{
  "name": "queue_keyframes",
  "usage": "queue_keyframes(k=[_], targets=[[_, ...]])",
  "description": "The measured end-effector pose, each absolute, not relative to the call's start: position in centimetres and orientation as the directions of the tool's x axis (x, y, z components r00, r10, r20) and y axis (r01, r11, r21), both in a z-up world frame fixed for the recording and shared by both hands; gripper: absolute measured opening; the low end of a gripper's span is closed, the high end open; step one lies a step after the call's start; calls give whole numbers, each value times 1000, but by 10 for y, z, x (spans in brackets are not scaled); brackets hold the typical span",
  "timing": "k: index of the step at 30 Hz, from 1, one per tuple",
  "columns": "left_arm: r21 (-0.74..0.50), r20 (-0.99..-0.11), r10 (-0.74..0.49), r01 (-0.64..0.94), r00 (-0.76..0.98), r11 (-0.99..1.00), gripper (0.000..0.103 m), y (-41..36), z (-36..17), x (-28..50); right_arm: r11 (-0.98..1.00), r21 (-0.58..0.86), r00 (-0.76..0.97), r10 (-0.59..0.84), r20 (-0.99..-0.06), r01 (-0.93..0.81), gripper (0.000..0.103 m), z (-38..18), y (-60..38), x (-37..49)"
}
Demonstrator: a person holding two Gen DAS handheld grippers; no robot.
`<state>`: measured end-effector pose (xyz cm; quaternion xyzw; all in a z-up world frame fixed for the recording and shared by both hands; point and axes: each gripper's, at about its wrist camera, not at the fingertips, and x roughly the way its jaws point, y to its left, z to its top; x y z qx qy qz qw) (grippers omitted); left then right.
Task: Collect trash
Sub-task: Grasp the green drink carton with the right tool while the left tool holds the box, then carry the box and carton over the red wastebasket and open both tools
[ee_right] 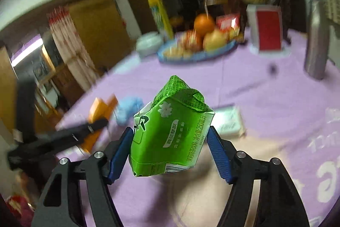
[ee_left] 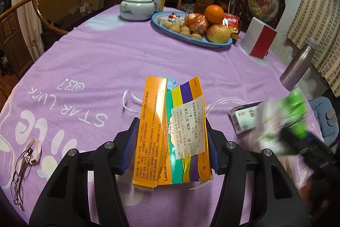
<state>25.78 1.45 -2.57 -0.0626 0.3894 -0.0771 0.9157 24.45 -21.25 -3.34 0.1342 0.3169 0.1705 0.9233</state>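
My left gripper is shut on a torn-open orange medicine box with a white label, holding it upright just above the purple tablecloth. A crushed green drink carton sits tilted between the blue pads of my right gripper, which touch it on both sides near the tips; it hangs above the cloth. In the left wrist view the carton and right gripper are a blur at the right. The right wrist view shows the orange box and the dark left gripper at the left.
A blue face mask lies behind the orange box. A small white box, a steel bottle, a red-and-white box, a blue fruit plate, a white jar and glasses are on the table.
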Motion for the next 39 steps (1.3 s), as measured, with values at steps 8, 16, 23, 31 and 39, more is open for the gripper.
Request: queue_keyframes(k=[8, 16, 23, 31, 39], targets=[[-179, -651, -187, 90, 736, 980, 56, 26, -17, 218, 909, 384, 771, 361, -524, -165, 71, -29, -236, 244], [-188, -630, -113, -9, 768, 982, 56, 75, -6, 143, 889, 396, 787, 409, -462, -230, 71, -22, -231, 214], [-174, -625, -23, -110, 780, 979, 56, 120, -7, 76, 841, 467, 797, 469, -381, -272, 72, -22, -230, 149], [-159, -630, 112, -269, 768, 950, 56, 182, -14, -6, 790, 460, 745, 577, -335, -406, 72, -10, -186, 99], [-153, -649, 182, -361, 739, 920, 56, 223, -37, -70, 717, 414, 619, 696, -365, -562, 71, 3, -102, 73]])
